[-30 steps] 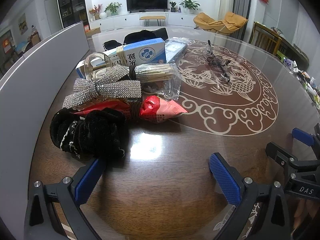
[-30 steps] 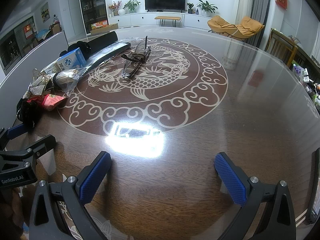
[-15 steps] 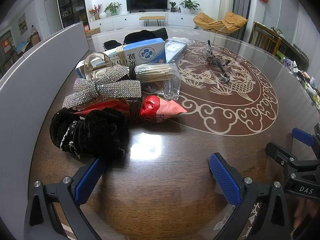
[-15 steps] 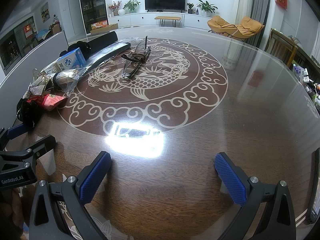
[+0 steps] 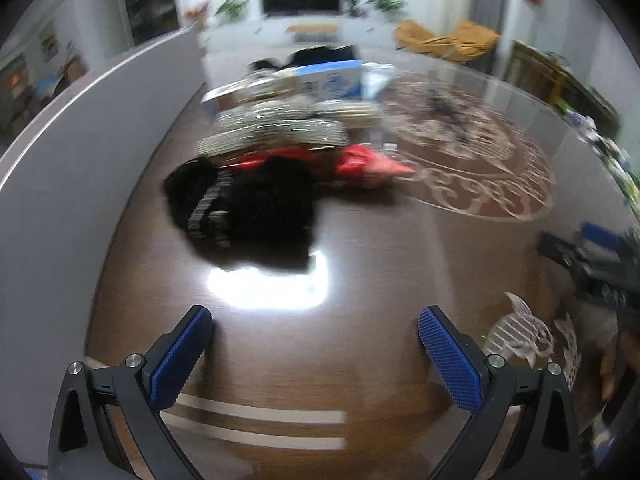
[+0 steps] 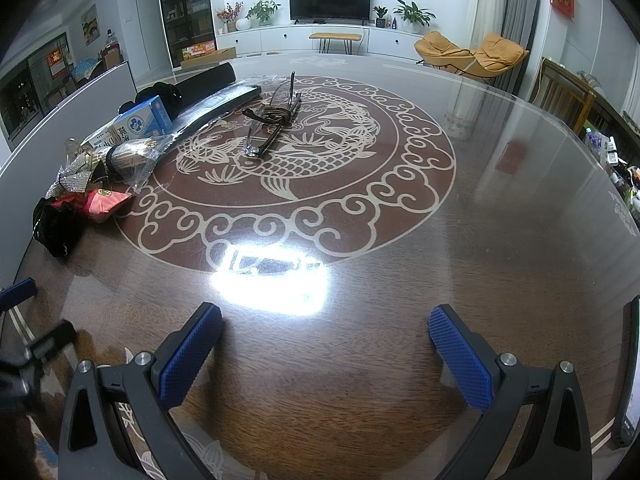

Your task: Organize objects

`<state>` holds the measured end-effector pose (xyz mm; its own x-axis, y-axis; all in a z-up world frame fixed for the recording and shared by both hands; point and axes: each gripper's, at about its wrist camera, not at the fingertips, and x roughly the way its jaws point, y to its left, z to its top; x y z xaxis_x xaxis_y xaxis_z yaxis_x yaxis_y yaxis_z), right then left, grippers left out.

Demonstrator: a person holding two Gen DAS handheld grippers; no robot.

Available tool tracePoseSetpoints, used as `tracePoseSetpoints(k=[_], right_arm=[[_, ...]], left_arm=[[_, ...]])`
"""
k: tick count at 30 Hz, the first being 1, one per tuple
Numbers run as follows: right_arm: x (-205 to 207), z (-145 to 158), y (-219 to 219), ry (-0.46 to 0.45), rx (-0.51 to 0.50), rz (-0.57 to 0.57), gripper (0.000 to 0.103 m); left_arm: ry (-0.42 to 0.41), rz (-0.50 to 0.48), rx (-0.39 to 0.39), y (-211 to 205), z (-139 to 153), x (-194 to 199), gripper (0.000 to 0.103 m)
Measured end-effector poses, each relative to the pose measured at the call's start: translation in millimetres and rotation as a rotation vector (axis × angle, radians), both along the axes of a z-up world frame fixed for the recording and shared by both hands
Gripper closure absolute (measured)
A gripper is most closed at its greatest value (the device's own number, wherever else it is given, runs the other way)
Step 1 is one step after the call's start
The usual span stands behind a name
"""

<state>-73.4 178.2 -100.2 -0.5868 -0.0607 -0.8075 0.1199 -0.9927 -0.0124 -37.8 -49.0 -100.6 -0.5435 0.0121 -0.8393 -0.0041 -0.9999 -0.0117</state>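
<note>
On the table (image 6: pixel 500 240), a scrunchie (image 6: pixel 56 226), snack packet (image 6: pixel 106 204), bow (image 6: pixel 72 179) and medicine box (image 6: pixel 146 120) line the left edge, with eyeglasses (image 6: pixel 272 120) lying to their right at the centre.

Only a round cross emblem on the blue-and-white box (image 6: pixel 142 122), its Chinese characters illegible.

The round table (image 6: pixel 400 320) is dark wood under a glossy, glare-throwing glass top; the black hair scrunchie (image 5: pixel 248 208) looks plush velvet cloth; the bow (image 6: pixel 74 178) glitters with rhinestones; the red snack packet (image 6: pixel 106 202) is shiny plastic; the gripper pads (image 6: pixel 188 356) are textured blue rubber.
</note>
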Motion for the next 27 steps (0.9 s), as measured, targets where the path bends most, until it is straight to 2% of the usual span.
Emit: tracePoseSetpoints(k=[4,7,9,11,15,17,20,25,27], right_arm=[[0.1,0.0,0.0,0.000,0.000,0.000,0.000],[0.2,0.0,0.1,0.000,0.000,0.000,0.000],[0.2,-0.1,0.1,0.000,0.000,0.000,0.000],[0.2,-0.1,0.0,0.001,0.000,0.000,0.000],[0.2,-0.1,0.0,0.001,0.000,0.001,0.000],[0.2,-0.2,-0.1,0.001,0.000,0.000,0.000],[0.3,-0.1,-0.6,0.003,0.002,0.002,0.000],[1.9,2.2,-2.7,0.011,0.020,0.008,0.000],[2.4,2.9,-3.4,0.016,0.029,0.008,0.000]], left_arm=[[0.051,0.054,0.063,-22.4,20.6,-22.6,0.000],[0.088,0.056,0.044,-28.5,23.4,-45.6,0.000],[0.052,0.022,0.033,-26.9,15.0,-64.4,0.000],[0.035,-0.063,0.075,-17.9,9.1,-71.3,0.000],[0.015,-0.340,0.207,12.3,12.3,-52.8,0.000],[0.007,-0.381,0.221,15.9,12.6,-39.8,0.000],[-0.010,-0.319,0.222,5.3,10.6,-32.5,0.000],[0.012,-0.182,0.297,-5.3,29.1,-45.6,0.000],[0.035,-0.125,0.270,4.3,37.1,-57.5,0.000]])
